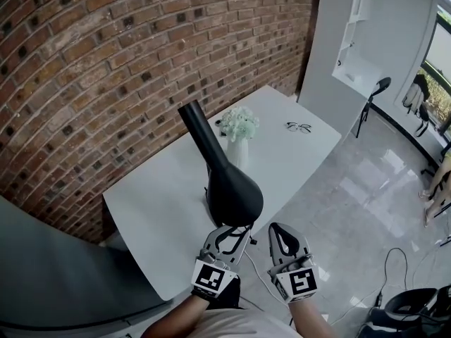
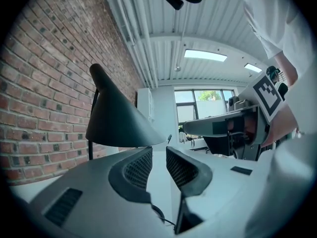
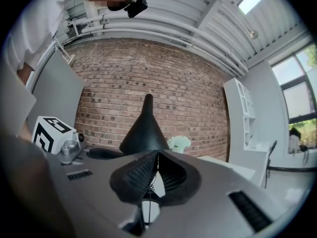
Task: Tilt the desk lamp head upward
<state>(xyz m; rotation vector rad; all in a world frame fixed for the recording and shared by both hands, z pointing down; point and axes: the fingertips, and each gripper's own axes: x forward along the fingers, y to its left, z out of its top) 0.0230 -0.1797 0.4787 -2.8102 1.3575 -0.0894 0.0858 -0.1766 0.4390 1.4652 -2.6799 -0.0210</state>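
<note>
A black desk lamp stands on the white table (image 1: pixel 162 210), its cone-shaped head (image 1: pixel 232 192) pointing down toward the near edge and its neck (image 1: pixel 201 132) rising toward the brick wall. My left gripper (image 1: pixel 235 232) is just under the head's near rim, jaws open with nothing between them. In the left gripper view the lamp head (image 2: pixel 116 118) hangs above and left of the left gripper (image 2: pixel 158 165). My right gripper (image 1: pixel 280 229) hovers to the right of the head, shut and empty. From the right gripper (image 3: pixel 157 155) the lamp head (image 3: pixel 145 130) appears straight ahead.
A white vase of pale flowers (image 1: pixel 239 129) stands just behind the lamp, and glasses (image 1: pixel 299 127) lie farther right on the table. A brick wall (image 1: pixel 106 62) backs the table. A black chair (image 1: pixel 373 94) and cables (image 1: pixel 394 273) are on the tiled floor to the right.
</note>
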